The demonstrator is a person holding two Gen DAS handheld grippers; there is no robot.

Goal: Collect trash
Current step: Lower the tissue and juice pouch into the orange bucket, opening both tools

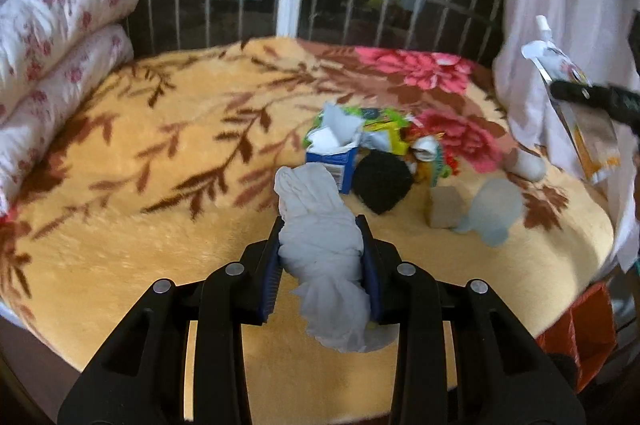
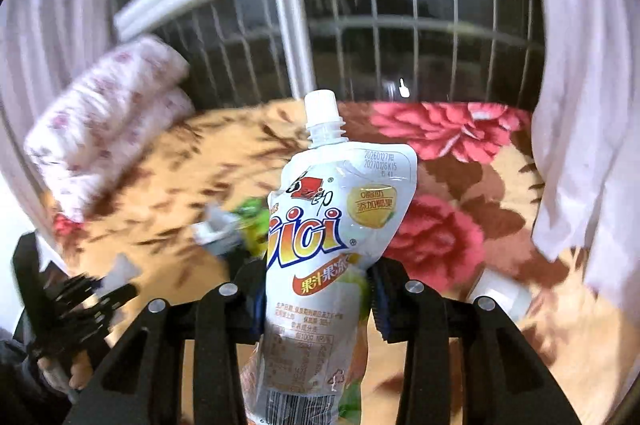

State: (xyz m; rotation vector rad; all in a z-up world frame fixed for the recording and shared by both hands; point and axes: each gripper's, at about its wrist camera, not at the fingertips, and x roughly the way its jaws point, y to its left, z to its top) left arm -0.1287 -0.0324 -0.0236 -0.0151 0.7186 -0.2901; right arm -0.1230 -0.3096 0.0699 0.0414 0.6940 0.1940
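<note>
Folded floral quilt point(image 1: 60, 37) lay at the left edge of the bed, on a yellow flowered blanket point(image 1: 132, 225). Left gripper point(image 1: 322, 245) was clamped on a crumpled white tissue wad point(image 1: 320, 237), held above the blanket. Beyond it sat the trash pile: torn blue carton point(image 1: 334, 161), green wrapper point(image 1: 376, 123), black round object point(image 1: 382, 181), small tan block point(image 1: 444, 207). At far right, the right gripper point(image 2: 316, 289) pinched an upright white spouted juice pouch point(image 2: 340, 209), lifted clear of the bed.
</note>
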